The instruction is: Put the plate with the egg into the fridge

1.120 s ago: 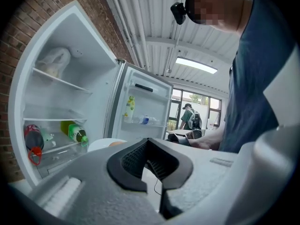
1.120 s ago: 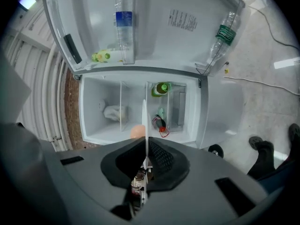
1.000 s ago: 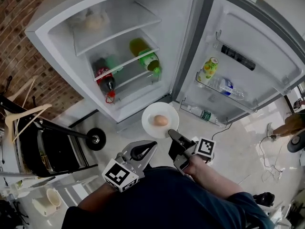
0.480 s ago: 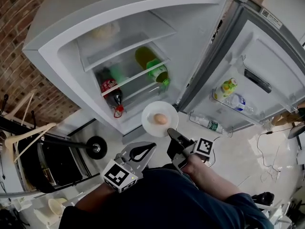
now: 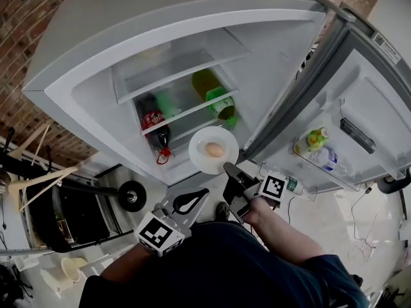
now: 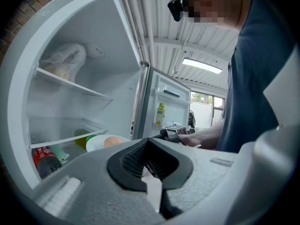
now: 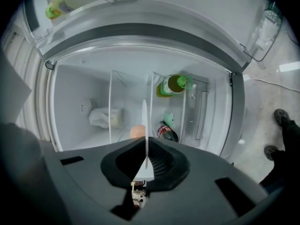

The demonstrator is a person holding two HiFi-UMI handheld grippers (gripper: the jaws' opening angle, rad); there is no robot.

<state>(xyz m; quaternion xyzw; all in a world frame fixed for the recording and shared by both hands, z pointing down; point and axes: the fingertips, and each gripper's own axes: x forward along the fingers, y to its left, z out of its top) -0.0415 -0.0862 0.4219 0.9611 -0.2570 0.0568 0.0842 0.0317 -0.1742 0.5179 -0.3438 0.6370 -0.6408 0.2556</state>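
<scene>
A white plate (image 5: 204, 159) carrying a brown egg (image 5: 214, 149) hangs level in front of the open fridge (image 5: 83, 101), at its lower shelves. My right gripper (image 5: 230, 170) is shut on the plate's near rim. In the right gripper view the plate (image 7: 145, 121) shows edge-on between the jaws, with the egg (image 7: 137, 131) just left of it. My left gripper (image 5: 200, 194) sits lower left of the plate, apart from it, shut on nothing. The left gripper view shows the plate (image 6: 96, 142) and egg (image 6: 113, 141) beyond that gripper (image 6: 147, 142).
Inside the fridge lie a cola bottle (image 5: 156, 126), a green-capped bottle (image 5: 217, 97) and a pale bag (image 5: 153, 49) on the top shelf. The open door (image 5: 359, 95) at right holds small bottles (image 5: 313, 136). A black cart with a wheel (image 5: 130, 196) stands left.
Both grippers and the plate with the egg have moved closer to the open fridge; the plate now overlaps the fridge's lower front edge. The grip has not changed.
</scene>
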